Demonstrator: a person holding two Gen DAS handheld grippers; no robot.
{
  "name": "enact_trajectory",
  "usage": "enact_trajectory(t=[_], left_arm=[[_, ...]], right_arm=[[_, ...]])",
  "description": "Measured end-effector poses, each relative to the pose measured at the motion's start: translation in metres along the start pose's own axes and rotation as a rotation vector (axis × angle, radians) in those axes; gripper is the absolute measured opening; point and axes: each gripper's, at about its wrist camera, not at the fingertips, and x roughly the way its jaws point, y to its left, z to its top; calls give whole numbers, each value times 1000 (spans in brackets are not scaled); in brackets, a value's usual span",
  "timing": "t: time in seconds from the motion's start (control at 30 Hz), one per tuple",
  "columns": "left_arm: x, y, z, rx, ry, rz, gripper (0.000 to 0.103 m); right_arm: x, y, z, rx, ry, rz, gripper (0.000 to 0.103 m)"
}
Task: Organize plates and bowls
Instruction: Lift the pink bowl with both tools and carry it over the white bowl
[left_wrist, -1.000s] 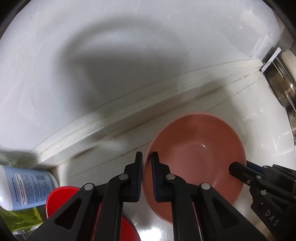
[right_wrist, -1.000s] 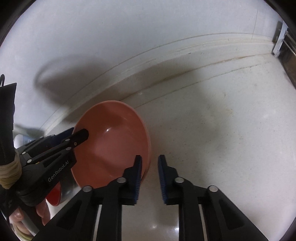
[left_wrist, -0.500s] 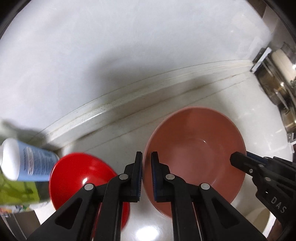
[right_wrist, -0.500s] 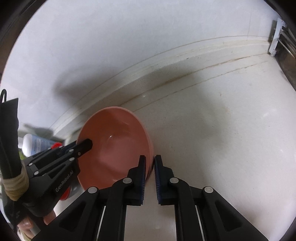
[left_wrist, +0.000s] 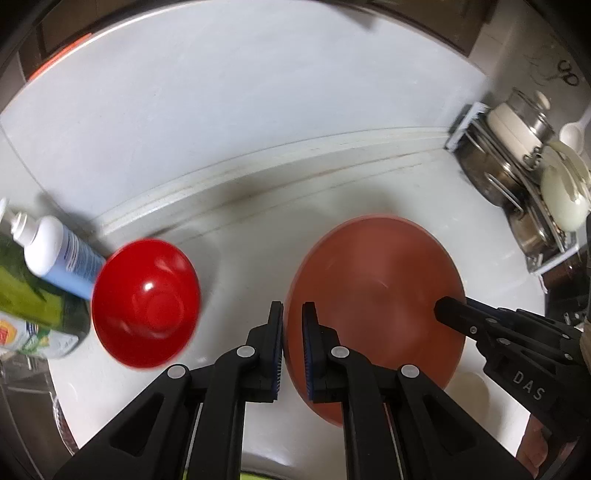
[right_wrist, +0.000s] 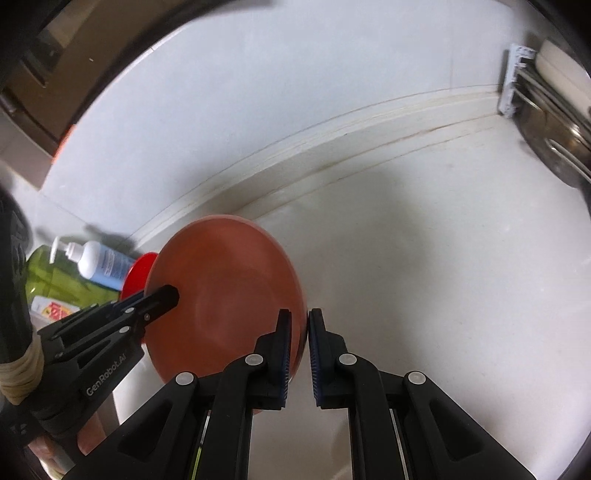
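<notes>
Both tongs grip the pink bowl (left_wrist: 373, 295) by opposite rim edges: the left tongs (left_wrist: 292, 347) clamp its left edge, the right tongs (right_wrist: 299, 356) its right edge. A red bowl (left_wrist: 146, 302) sits on the white bench (right_wrist: 443, 258) to the left, beside bottles (left_wrist: 55, 254); a dish rack (left_wrist: 517, 177) stands far right.

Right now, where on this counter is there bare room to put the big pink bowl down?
Free: the white counter right of the pink bowl, up to the dish rack. Crowded: the left end, where the red bowl sits beside the white pump bottle and green bottle.
</notes>
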Motion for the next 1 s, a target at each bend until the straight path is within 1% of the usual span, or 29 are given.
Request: enact_trajectory(t=[0.13,0.2,0.47,0.57,0.83,1.0], left_arm=[[-14,-16,-14,17,-2,-7,11],[-23,-20,-27,16,-5,-18,11],[-35,-58,-53,30,-2,-49,11],[-38,-71,-63,39,0,-53,11],[-31,-100,-90,48,42,-71,11],[-22,-111,-104,43,84,-76,11]], right_arm=[[-14,-6,-15,2,-9,-4,11],[-22,-10,-23,1,-14,-2,11],[-50,-27,-51,-6,-25,-27,11],[-66,-41,-63,-6,-31,-34,11],[-82,-64,-89,-4,-23,-50,11],[-82,-80,-101,7,9,-56,11]])
